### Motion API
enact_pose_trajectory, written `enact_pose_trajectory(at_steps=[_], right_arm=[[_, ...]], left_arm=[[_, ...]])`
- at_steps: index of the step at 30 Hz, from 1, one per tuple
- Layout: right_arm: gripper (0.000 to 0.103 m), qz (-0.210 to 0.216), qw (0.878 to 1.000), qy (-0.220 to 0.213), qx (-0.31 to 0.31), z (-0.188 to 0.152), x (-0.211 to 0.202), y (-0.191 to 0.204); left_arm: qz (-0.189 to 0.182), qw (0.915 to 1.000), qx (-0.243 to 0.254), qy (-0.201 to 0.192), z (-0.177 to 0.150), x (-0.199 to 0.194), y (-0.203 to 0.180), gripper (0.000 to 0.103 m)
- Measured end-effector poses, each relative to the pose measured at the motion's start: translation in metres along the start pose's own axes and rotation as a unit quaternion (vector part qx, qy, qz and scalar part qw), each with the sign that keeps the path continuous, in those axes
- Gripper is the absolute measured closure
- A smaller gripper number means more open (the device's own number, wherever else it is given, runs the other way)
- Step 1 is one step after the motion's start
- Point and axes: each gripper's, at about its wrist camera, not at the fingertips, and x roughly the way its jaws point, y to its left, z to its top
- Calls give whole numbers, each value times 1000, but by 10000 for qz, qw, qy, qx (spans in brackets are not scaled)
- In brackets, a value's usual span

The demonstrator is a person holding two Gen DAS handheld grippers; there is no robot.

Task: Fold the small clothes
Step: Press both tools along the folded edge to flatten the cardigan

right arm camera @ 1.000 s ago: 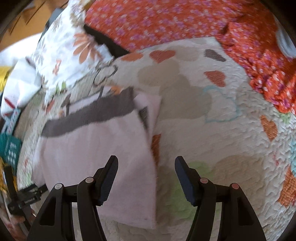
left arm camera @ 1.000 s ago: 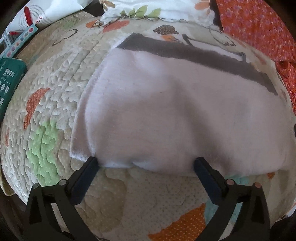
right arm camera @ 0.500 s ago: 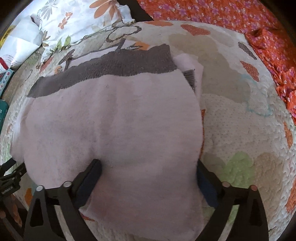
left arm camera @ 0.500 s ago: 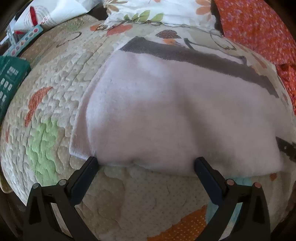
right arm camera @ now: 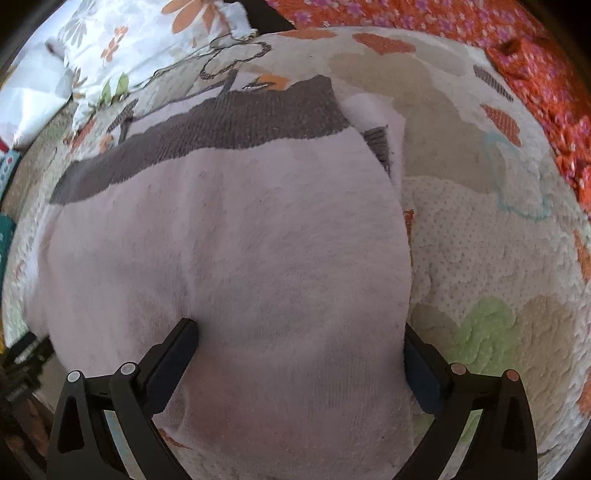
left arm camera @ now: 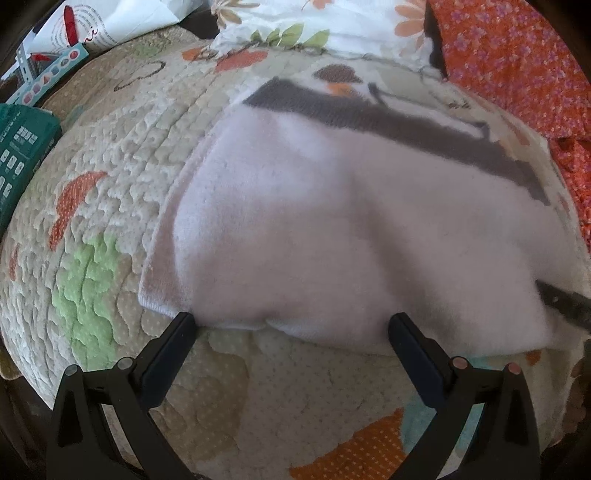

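Observation:
A pale pink fleece garment [left arm camera: 351, 229] with a grey band [left arm camera: 406, 125] along its far edge lies flat on the quilted bedspread [left arm camera: 110, 155]. My left gripper [left arm camera: 291, 332] is open, its fingertips at the garment's near hem. My right gripper [right arm camera: 299, 339] is open and low over the same garment [right arm camera: 229, 240], with the cloth lying between its fingers near the right edge. The grey band [right arm camera: 229, 118] is at the far side. The tip of the right gripper shows at the right edge of the left wrist view [left arm camera: 565, 301].
A floral pillow [left arm camera: 325, 26] and orange flowered fabric [left arm camera: 517, 62] lie beyond the garment. A green box [left arm camera: 18, 162] and papers [left arm camera: 92, 26] sit at the far left. The quilt [right arm camera: 498, 240] extends to the right of the garment.
My right gripper swung left and down onto the garment's near right part, which now fills its view. My left gripper stayed at the hem, edging slightly closer.

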Motion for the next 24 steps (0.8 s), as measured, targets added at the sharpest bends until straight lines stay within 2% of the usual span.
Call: enact_pose_trajectory(at_steps=[3, 7, 11, 17, 20, 24], right_arm=[[0, -128, 9999, -9, -99, -1, 2, 4], [0, -91, 9999, -60, -70, -2, 1, 2], [0, -178, 9989, -421, -137, -13, -2, 5], [0, -86, 9996, -102, -240, -6, -1, 2], [1, -114, 9995, 39, -303, -2, -3, 3], [3, -242, 9994, -204, -110, -4, -21, -8]], left_arm=[[-116, 9995, 35, -289, 8, -15, 3, 0], [61, 9976, -142, -670, 17, -28, 23, 0], [284, 9974, -335, -572, 20, -23, 46, 0], [597, 9969, -499, -135, 19, -5, 75, 0], [668, 9946, -793, -15, 21, -1, 97, 0], [754, 9888, -1281, -108, 22, -10, 129, 0]])
